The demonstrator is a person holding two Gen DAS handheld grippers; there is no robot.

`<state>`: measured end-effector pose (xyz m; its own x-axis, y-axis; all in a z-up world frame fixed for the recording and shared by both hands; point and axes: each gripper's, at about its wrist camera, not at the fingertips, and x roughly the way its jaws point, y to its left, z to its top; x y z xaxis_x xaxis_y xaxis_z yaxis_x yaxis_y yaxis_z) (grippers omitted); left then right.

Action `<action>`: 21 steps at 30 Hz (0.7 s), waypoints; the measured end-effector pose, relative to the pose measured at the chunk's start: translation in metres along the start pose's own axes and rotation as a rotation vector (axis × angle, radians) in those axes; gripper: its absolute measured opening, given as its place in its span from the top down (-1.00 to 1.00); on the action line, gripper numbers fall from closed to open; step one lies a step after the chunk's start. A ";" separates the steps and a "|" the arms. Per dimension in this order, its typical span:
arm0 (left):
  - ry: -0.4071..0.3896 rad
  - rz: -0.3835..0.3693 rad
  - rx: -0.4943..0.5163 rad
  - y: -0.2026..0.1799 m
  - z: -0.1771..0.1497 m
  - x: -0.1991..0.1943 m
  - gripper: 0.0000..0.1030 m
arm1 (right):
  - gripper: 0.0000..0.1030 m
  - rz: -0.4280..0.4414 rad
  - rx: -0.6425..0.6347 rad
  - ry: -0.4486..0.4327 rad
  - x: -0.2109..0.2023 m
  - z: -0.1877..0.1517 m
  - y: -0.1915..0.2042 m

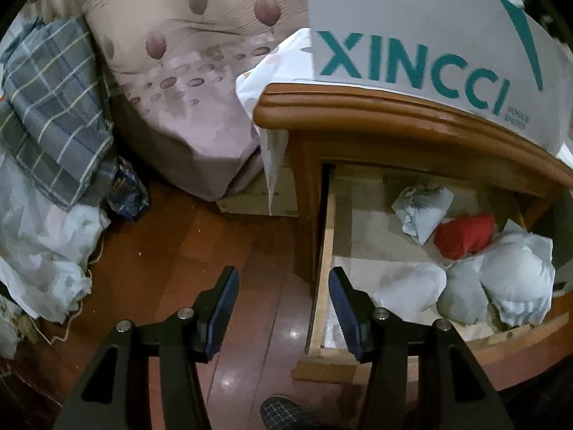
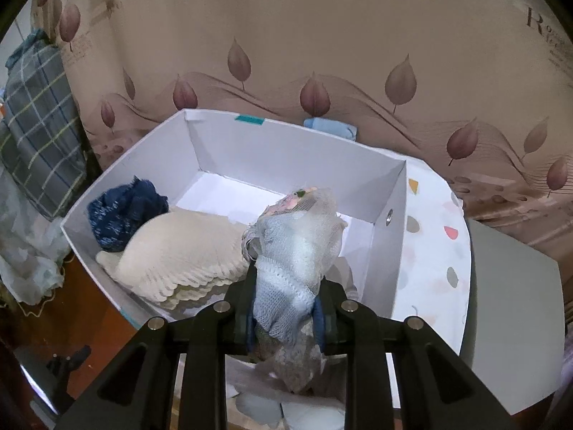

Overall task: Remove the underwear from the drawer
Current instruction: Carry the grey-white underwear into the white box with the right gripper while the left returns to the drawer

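Observation:
In the left wrist view the wooden drawer (image 1: 324,251) stands open with several rolled underwear in it: pale blue and grey bundles (image 1: 515,279) and a red one (image 1: 463,234). My left gripper (image 1: 283,299) is open and empty, above the floor by the drawer's left side. In the right wrist view my right gripper (image 2: 284,319) is shut on a pale blue and white mesh underwear (image 2: 297,251), held over the near edge of a white shoebox (image 2: 397,251). The box holds a cream piece (image 2: 179,258) and a dark blue piece (image 2: 125,211).
The shoebox, marked XINCCI (image 1: 412,68), sits on the wooden nightstand (image 1: 358,107). A bed with a leaf-pattern sheet (image 1: 186,71) stands behind. A plaid cloth pile (image 1: 50,107) and white bags (image 1: 43,251) lie at left on the red-brown floor (image 1: 200,251). A slipper (image 1: 283,414) shows at the bottom.

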<state>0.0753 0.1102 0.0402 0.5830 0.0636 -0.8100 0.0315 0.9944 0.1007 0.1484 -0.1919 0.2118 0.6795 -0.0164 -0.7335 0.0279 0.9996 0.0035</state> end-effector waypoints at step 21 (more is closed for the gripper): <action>0.037 -0.070 -0.066 0.009 -0.002 0.007 -0.04 | -0.17 0.023 -0.034 -0.008 -0.042 -0.038 -0.004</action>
<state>0.0778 0.1202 0.0340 0.5510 -0.0043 -0.8345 0.0171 0.9998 0.0061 0.0917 -0.1948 0.2166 0.6856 0.0066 -0.7280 -0.0125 0.9999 -0.0027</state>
